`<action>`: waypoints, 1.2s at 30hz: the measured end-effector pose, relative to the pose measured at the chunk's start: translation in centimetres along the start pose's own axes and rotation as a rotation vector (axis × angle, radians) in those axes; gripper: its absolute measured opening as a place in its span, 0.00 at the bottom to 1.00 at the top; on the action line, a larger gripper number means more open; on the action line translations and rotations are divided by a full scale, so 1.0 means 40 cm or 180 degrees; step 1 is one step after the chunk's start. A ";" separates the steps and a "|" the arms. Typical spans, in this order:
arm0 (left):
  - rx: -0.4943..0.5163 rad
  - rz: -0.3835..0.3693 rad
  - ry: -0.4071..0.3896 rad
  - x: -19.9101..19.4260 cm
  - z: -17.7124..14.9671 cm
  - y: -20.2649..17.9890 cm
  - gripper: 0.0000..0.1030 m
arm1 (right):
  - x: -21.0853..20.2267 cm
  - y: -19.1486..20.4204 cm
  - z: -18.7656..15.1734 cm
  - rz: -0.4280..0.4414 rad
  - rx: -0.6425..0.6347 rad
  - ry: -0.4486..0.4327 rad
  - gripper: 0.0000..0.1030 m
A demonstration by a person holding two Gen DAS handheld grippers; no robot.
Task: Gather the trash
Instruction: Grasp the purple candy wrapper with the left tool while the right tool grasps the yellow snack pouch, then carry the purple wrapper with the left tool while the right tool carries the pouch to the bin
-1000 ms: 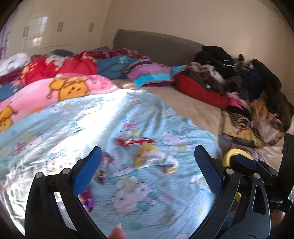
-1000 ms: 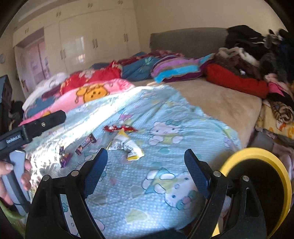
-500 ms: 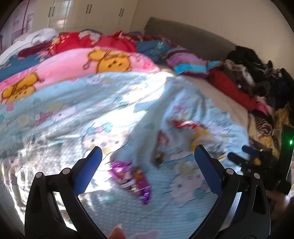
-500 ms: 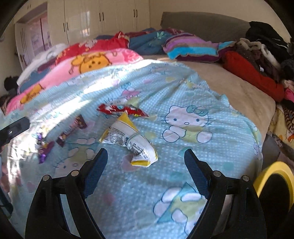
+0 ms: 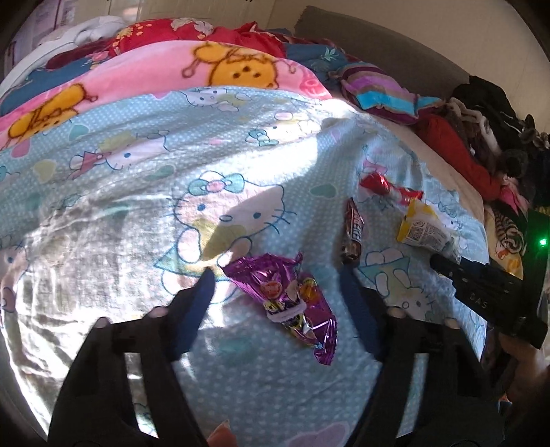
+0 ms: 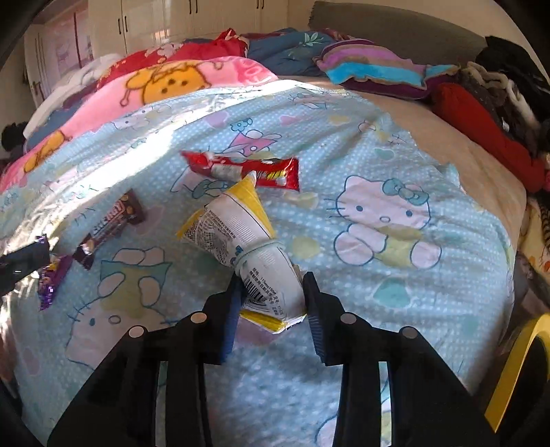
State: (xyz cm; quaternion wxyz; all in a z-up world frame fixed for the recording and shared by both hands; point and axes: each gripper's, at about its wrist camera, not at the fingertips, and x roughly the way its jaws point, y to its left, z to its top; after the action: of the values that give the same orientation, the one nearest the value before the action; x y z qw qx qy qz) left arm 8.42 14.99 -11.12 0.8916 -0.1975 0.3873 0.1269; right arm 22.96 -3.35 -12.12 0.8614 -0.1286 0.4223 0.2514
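Note:
Several wrappers lie on the light blue cartoon-cat blanket (image 5: 137,192). A crinkled purple foil wrapper (image 5: 285,299) lies between the blue fingers of my left gripper (image 5: 276,275); its jaws are closing and the pads stand clear of the foil. My right gripper (image 6: 272,276) is closing on a white and yellow pouch (image 6: 237,223), with both pads against the pouch's near end. A brown chocolate bar wrapper (image 6: 110,227) and a red wrapper (image 6: 240,168) lie just beyond. The purple wrapper (image 6: 51,278) also shows at the left edge of the right wrist view.
A pink cartoon blanket (image 5: 154,68), striped pillows (image 6: 371,68) and a heap of dark and red clothes (image 6: 488,113) fill the far side of the bed. The yellow rim of a bin (image 6: 515,371) shows at lower right. White wardrobes (image 6: 144,20) stand behind.
Both grippers have come down toward the blanket and narrowed. The purple wrapper now sits between the left fingers, and the right fingers have closed in on the pouch.

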 end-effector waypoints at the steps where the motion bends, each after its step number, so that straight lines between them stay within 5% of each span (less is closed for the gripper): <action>1: 0.0019 -0.0007 0.0021 0.002 -0.003 -0.004 0.50 | -0.005 -0.002 -0.005 0.0023 0.0038 -0.0005 0.32; 5: 0.0035 -0.0044 0.0111 0.013 -0.011 -0.009 0.25 | -0.040 -0.009 -0.036 0.0176 0.0193 -0.0047 0.31; 8: 0.0058 -0.0080 0.0132 0.014 -0.012 -0.011 0.22 | -0.077 -0.013 -0.058 0.0294 0.0314 -0.0090 0.30; 22: 0.0348 -0.0516 -0.0305 -0.116 0.046 -0.127 0.17 | -0.244 -0.057 -0.131 0.0489 0.0692 -0.0461 0.30; 36: 0.0652 -0.0854 -0.0443 -0.198 0.039 -0.272 0.17 | -0.345 -0.121 -0.167 0.0443 0.0882 -0.0661 0.30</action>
State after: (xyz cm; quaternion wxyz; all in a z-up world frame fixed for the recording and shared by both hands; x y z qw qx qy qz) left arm 8.26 5.43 -1.52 0.9406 -0.1463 0.3057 -0.0200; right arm 14.01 -14.79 -5.24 0.8903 0.0475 0.3696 0.2618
